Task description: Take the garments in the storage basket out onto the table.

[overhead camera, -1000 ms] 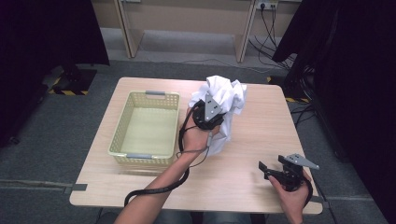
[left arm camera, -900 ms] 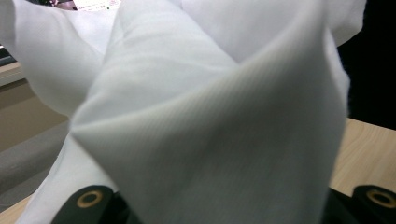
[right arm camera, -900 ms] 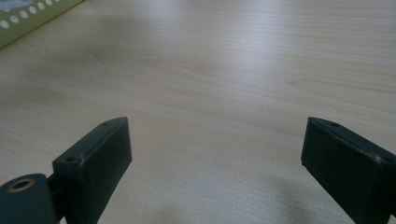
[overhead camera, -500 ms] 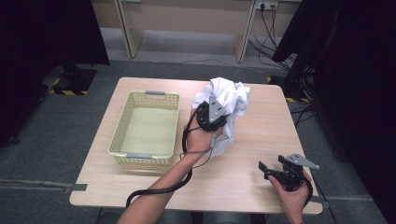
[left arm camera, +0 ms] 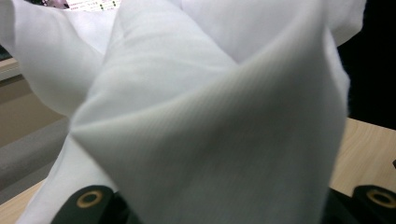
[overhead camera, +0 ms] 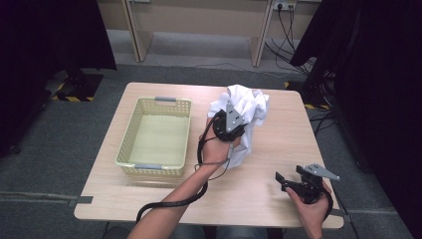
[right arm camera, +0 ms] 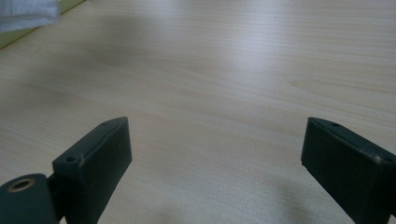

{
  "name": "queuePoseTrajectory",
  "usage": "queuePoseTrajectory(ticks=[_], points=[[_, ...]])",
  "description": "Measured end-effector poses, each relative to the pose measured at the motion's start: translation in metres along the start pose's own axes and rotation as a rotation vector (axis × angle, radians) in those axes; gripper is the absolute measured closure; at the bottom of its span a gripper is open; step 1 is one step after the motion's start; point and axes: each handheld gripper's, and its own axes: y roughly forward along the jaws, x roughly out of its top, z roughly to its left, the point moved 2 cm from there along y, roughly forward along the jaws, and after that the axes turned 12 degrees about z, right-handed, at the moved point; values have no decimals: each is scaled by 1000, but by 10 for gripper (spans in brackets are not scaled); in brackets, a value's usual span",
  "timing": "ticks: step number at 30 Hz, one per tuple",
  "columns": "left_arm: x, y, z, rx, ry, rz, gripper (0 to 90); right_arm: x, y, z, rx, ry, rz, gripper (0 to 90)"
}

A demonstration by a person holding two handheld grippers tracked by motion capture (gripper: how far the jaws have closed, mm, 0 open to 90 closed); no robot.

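A crumpled white cloth [overhead camera: 244,114] is bunched up at about one o'clock from the table's centre, lifted off the pale wooden table [overhead camera: 259,199]. My left gripper [overhead camera: 234,130] has its jaws closed on a fold of it; in the left gripper view the fabric [left arm camera: 210,121] drapes over both jaws. At nine o'clock from the cloth, just beside it, sits a pale yellow plastic lattice basket [overhead camera: 130,144]. At five o'clock, well apart, my right gripper [overhead camera: 284,180] rests low over bare wood, jaws wide apart and holding nothing.
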Motion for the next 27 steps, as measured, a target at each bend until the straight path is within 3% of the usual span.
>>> queuePoseTrajectory(ticks=[27], points=[[-6, 16, -11, -13, 2, 23, 730, 0, 0, 1, 0, -2, 1, 91]])
